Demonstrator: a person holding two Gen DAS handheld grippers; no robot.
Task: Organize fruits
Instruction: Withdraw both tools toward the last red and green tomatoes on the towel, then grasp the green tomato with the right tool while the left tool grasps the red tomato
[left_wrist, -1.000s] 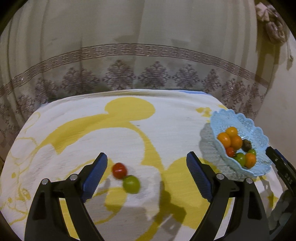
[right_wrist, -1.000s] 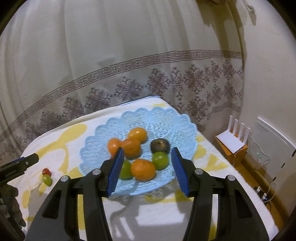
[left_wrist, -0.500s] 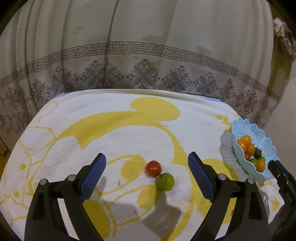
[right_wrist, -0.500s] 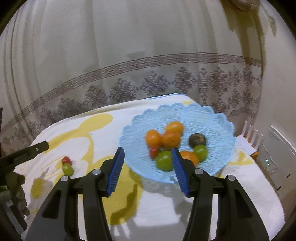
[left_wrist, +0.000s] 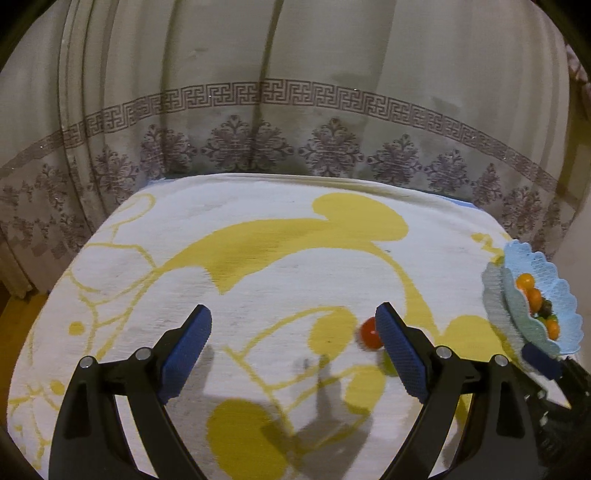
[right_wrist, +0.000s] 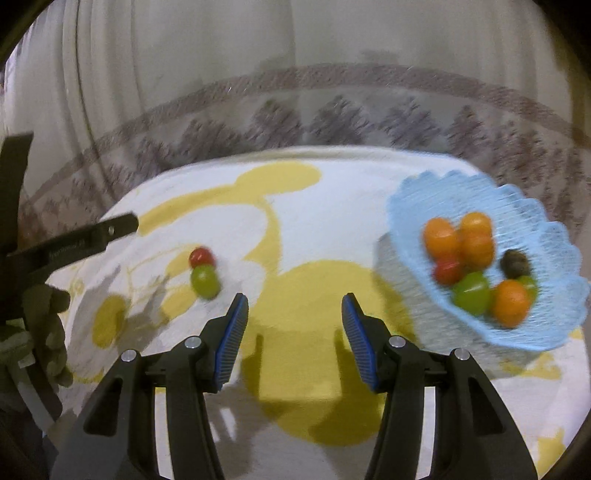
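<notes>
As I swing both tools leftward | red fruit (left_wrist: 368, 333) slips behind left tool (left_wrist: 291, 341) | right tool (right_wrist: 294, 334) nears it | both spread apart, empty | basket (right_wrist: 546, 325) awaits.

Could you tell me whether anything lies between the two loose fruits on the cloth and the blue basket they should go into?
Nothing visible does. Bare tablecloth separates the red fruit and green fruit from the blue basket; the right gripper hovers nearer the camera, jaws open.

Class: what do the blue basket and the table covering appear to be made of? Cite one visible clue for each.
Blue basket: probably moulded plastic, matte, given its lacy openwork walls and scalloped rim.
Table covering: seemingly woven fabric, matte, given its ribbed texture and how it drapes over the edge.
</notes>
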